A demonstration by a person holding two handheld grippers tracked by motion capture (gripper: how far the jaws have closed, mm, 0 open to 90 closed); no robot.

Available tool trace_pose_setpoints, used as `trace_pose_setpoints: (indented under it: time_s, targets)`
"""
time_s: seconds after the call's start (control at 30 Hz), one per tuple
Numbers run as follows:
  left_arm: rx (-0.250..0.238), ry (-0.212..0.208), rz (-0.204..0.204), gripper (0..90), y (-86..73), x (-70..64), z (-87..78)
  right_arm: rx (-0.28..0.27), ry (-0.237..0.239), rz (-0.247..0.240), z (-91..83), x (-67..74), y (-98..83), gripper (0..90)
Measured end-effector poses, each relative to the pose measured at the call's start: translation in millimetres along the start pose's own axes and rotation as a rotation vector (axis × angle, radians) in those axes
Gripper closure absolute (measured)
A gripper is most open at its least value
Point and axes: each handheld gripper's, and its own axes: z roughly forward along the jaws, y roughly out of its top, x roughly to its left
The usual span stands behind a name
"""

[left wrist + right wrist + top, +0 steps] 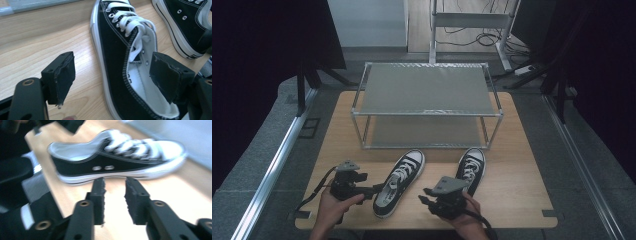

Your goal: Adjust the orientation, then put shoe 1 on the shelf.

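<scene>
Two black canvas sneakers with white laces lie on the wooden counter [512, 165], toes pointing at a two-tier metal shoe rack [427, 102] that stands just behind them with both shelves bare. The left sneaker [399, 182] lies at a slant in front of the rack's middle; the right sneaker [471, 167] lies a little apart, toward the rack's right end. Look at the left tongs [374, 190]: spread wide and set low at the heel of the left sneaker, and in the left gripper view one pad [61, 76] hangs outside the shoe over the bare wood while the other pad [170, 75] sits over the white lining of the opening, so the heel wall stands between them, not yet pinched. The right tongs [426, 196] are parted a modest way and hold nothing; the right gripper view is blurred, with a sneaker side-on just beyond the tips. This looks like the grasping step for lifting a shoe to the rack, with the left hand lined up and the right one in no grip. The next move, as I read it, calls for the left tongs to press together on that heel wall, firmly enough that the shoe doesn't swing, then raise it clear of the counter and carry it forward onto a shelf without clipping the rack's front rail.
</scene>
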Motion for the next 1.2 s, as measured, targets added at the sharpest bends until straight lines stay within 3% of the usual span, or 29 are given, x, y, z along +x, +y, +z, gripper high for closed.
trace_pose_setpoints:
  time_s: [0.13, 0.17, 0.27, 0.3, 0.43, 0.77, 1.2]
  targets:
    - [0.023, -0.003, -0.004, 20.5, 4.0, -2.6, 4.2, -0.045, -0.053, 0.055, -26.8, -24.9, -5.1, 57.0]
    - [0.043, -0.005, -0.003, 20.3, 7.3, -4.8, 8.3, -0.065, -0.086, 0.084, -39.7, -39.0, -9.5, 54.0]
    - [0.063, -0.016, -0.006, 19.4, 11.4, -7.3, 13.2, -0.081, -0.11, 0.111, -47.8, -49.6, -13.0, 51.9]
    - [0.081, -0.025, -0.003, 19.1, 15.1, -9.4, 17.6, -0.096, -0.143, 0.139, -56.5, -60.8, -16.8, 50.1]
    - [0.109, -0.003, 0.004, 19.1, 21.5, -14.5, 25.4, -0.116, -0.193, 0.175, -67.0, -73.8, -21.5, 47.2]
    - [0.201, 0.012, 0.038, 16.0, 34.2, -28.3, 56.1, -0.142, -0.28, 0.242, -83.4, -96.1, -36.1, 45.0]
    - [0.304, 0.096, 0.052, 14.7, 42.4, -31.6, 84.0, -0.122, -0.304, 0.244, -80.8, -98.7, -40.3, 43.6]
